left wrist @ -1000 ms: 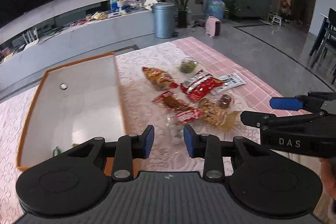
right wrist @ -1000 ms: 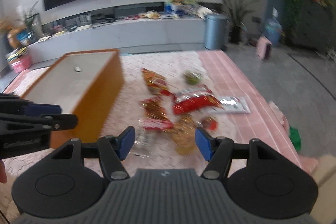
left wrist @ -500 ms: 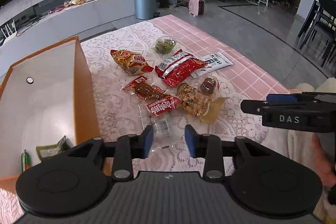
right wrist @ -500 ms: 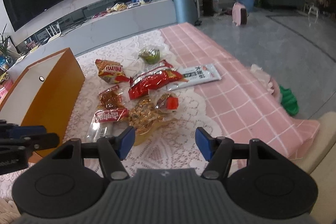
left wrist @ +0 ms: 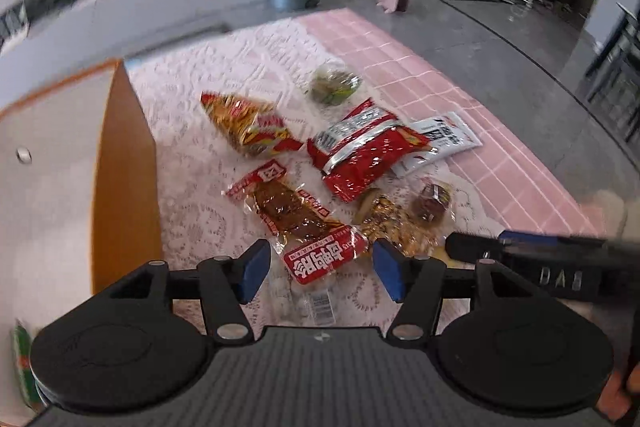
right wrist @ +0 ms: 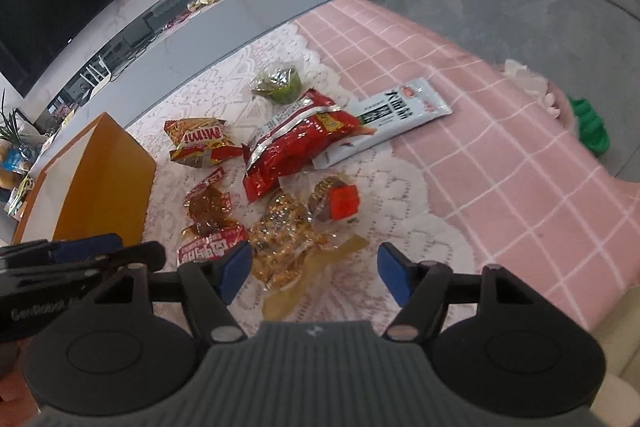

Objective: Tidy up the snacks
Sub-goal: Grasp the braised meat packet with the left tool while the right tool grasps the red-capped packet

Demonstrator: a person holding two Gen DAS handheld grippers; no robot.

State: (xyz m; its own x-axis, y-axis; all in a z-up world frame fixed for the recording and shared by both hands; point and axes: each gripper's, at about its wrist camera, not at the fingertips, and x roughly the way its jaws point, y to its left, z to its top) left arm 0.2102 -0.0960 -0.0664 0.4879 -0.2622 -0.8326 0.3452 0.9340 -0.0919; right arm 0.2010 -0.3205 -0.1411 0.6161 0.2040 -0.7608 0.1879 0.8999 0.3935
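Hovering over the lace-covered tabletop [left wrist: 192,163], the left gripper [left wrist: 320,267] has its jaws spread wide and empty around the near end of a clear packet with a red label [left wrist: 324,259]. The right gripper [right wrist: 314,271], equally wide and empty, frames a crinkly golden-brown snack bag [right wrist: 288,231]. The packets overlap, so closing could snag a neighbour or slip off slick film short of the orange box [left wrist: 120,187] at left.
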